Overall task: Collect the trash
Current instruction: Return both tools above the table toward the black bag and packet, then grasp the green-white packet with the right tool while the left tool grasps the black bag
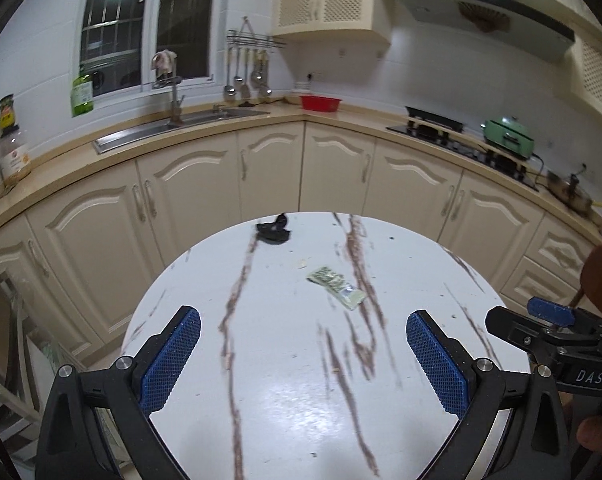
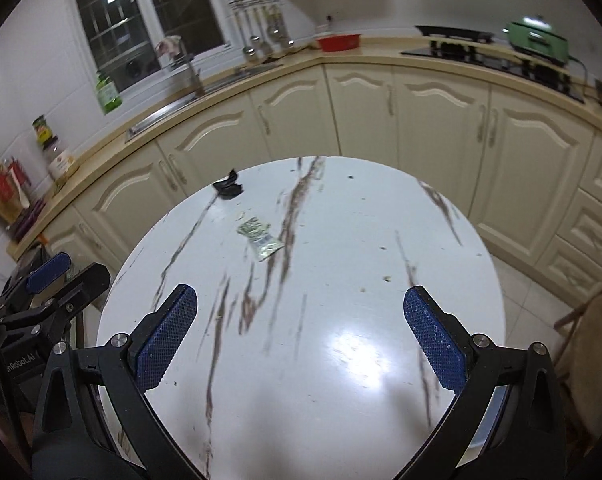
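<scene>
Left gripper (image 1: 303, 354): jaws wide apart, empty, above near tabletop (image 1: 285, 400) edge.
Right gripper (image 2: 300, 338): spread, empty.
Green wrapper (image 1: 337, 282): flat, mid-tabletop.
Black scrap (image 1: 274, 229): far edge.

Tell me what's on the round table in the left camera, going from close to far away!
Left gripper with its jaws wide open → green wrapper → tiny pale scrap → crumpled black piece near the far edge of the table.
</scene>
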`<state>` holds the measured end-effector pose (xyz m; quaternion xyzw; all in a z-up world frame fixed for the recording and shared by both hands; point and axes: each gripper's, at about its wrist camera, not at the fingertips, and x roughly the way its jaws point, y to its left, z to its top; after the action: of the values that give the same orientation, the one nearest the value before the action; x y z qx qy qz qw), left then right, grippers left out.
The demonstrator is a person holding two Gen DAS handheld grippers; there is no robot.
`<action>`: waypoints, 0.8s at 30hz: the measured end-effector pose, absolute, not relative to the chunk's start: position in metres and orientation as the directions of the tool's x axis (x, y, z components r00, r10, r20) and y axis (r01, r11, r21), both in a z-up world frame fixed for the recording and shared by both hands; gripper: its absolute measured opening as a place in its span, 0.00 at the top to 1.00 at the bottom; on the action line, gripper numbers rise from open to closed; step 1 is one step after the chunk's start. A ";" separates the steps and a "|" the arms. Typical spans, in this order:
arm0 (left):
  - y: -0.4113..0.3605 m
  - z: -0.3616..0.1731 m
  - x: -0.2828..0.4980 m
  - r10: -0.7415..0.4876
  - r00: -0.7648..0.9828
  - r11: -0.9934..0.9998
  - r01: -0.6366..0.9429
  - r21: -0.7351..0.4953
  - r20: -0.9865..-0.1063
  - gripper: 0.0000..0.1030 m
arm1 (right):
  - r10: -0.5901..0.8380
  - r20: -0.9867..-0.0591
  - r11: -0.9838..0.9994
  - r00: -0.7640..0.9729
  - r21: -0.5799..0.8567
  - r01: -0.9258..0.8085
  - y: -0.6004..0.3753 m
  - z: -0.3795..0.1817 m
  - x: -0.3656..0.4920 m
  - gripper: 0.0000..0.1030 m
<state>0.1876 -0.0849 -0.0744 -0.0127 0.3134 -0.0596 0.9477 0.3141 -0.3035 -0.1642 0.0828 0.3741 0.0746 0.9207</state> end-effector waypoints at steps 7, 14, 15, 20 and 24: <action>-0.063 -0.078 0.204 -0.093 0.788 0.995 0.053 -0.083 -0.608 0.01 | 0.220 -0.698 0.975 0.682 0.172 -0.139 -0.273 -0.172 0.340 0.00; -0.058 -0.085 0.265 -0.078 0.767 0.996 0.027 -0.088 -0.636 0.01 | 0.216 -0.736 0.974 0.641 0.114 -0.198 -0.245 -0.192 0.386 0.00; -0.059 -0.088 0.277 -0.075 0.761 0.996 0.026 -0.085 -0.644 0.01 | 0.211 -0.744 0.974 0.633 0.103 -0.204 -0.241 -0.197 0.394 0.00; -0.060 -0.106 0.340 -0.065 0.729 0.997 0.016 -0.077 -0.682 0.01 | 0.195 -0.785 0.971 0.588 0.069 -0.230 -0.228 -0.227 0.444 0.00; -0.063 -0.126 0.389 -0.049 0.699 0.998 0.001 -0.068 -0.714 0.01 | 0.184 -0.819 0.970 0.544 0.062 -0.236 -0.226 -0.253 0.483 0.03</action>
<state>0.3888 -0.0632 -0.1258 -0.0314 0.3880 -0.0136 0.9210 0.4826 -0.2255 -0.2526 -0.0277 0.4624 0.1196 0.8782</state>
